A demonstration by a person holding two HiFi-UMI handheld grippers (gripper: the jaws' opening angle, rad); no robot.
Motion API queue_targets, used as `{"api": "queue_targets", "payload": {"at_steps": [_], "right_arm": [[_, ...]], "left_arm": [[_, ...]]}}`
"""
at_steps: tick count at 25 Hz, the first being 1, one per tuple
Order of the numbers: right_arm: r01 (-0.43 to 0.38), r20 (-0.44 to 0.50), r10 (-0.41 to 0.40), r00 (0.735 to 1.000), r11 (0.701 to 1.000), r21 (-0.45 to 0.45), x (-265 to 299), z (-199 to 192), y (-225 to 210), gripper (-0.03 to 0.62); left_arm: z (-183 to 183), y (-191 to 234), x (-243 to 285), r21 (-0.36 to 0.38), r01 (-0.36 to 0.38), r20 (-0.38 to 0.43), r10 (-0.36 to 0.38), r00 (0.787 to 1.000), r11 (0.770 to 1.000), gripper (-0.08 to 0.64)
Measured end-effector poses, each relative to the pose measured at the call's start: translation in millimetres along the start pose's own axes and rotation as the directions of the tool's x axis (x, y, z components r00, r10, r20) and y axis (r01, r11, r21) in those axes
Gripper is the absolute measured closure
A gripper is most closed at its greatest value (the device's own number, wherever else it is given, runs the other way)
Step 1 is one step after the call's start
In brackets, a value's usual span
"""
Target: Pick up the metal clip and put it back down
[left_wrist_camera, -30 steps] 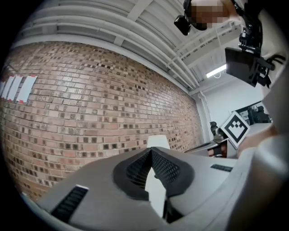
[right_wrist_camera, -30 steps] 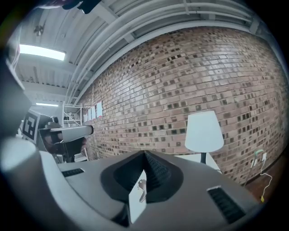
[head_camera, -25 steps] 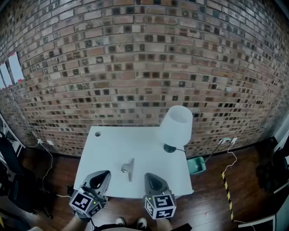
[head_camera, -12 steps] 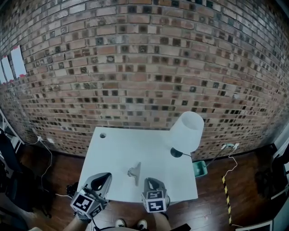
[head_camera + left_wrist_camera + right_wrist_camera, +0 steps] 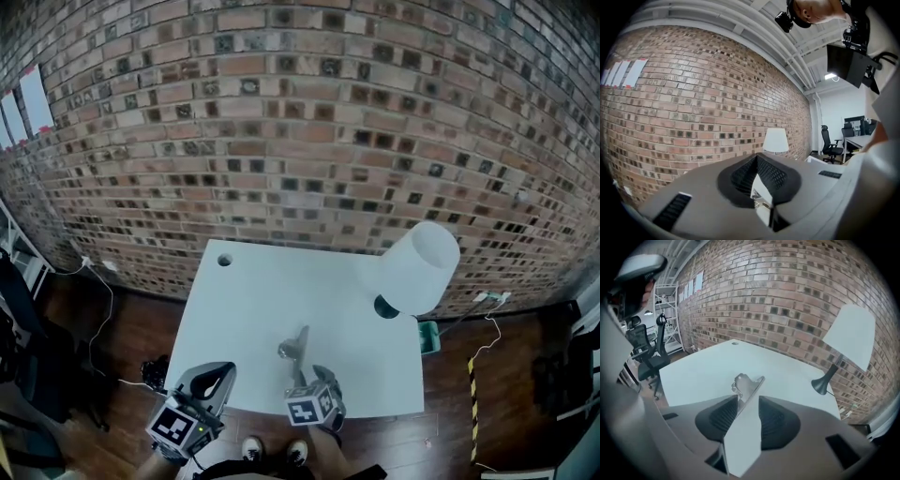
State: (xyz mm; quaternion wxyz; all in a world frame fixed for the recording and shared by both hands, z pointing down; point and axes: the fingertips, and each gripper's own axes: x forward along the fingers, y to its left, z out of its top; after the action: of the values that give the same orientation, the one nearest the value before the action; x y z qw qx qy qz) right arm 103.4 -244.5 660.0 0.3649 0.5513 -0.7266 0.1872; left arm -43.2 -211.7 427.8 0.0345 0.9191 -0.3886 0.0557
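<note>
1. Head view: we see the flat, shiny metal clip (image 5: 295, 347) lying on the smooth white surface (image 5: 253, 300) near its front edge; a white conical lamp (image 5: 419, 267) stands at the right.
2. Left gripper view: our left tongs (image 5: 757, 157) hold their ribbed black pads together at the tips.
3. Right gripper view: our right tongs (image 5: 749, 401) are opening, with the clip's narrow end between their pads.

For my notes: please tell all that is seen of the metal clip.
The metal clip is silvery, a flat blade with a rounded handle at its far end. It lies on the white table near the front edge. The right claw is opening, with the clip's near end at its jaw tips, not pressed.
</note>
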Motion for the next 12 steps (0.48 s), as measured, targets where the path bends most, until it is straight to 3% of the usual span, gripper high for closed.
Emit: {"api": "queue_targets", "payload": {"at_steps": [4,12], "right_arm": [[0.016,-0.065,-0.014,0.998,1.0,0.022,38,-18,9,0.414],[0.083,-0.132,-0.073,0.989,0.994,0.078,76,-36,20,0.416]], "left_arm": [[-14,7,4,-0.03,-0.001,-0.029,0.0,1.0,1.0,0.563],[-35,24,4,-0.062,-0.027,-0.076,0.022,0.997,0.998,0.563]]}}
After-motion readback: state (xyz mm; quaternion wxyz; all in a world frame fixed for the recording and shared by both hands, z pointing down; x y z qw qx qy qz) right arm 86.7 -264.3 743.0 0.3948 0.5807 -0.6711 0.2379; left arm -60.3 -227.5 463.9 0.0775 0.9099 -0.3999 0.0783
